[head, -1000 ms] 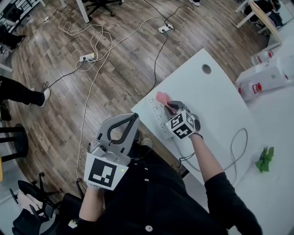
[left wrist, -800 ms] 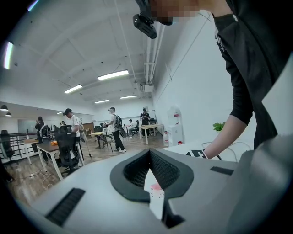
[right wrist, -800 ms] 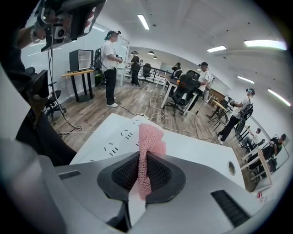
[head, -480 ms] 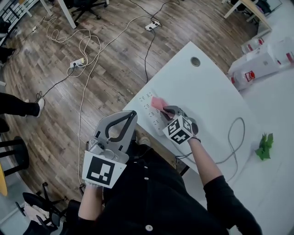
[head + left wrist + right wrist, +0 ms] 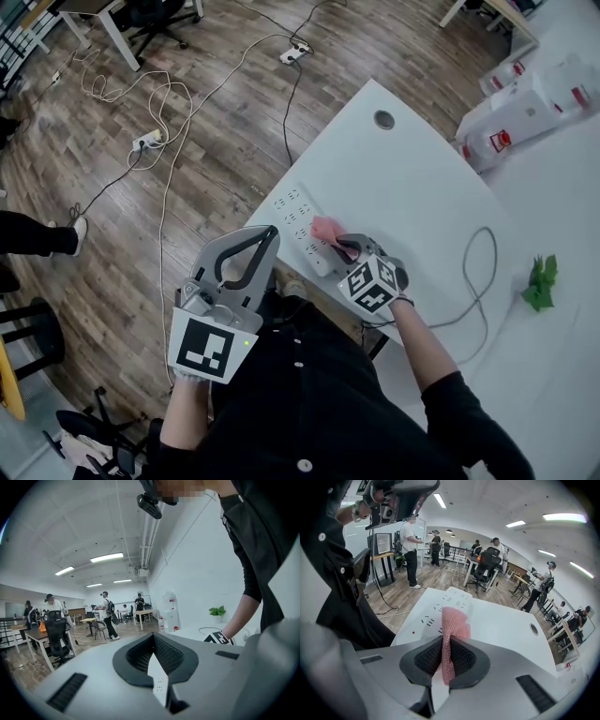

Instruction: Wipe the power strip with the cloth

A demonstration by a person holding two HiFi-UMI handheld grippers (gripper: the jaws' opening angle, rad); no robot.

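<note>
My right gripper has its fingers clamped on the pink cloth, which presses down on the white power strip. The strip lies along the counter edge that borders the wooden floor, and the cloth sits toward the strip's end nearest me. My left gripper hangs off that edge, fingers together with nothing between them.

Right tool drawn nearer, pink cloth slid along power strip
</note>
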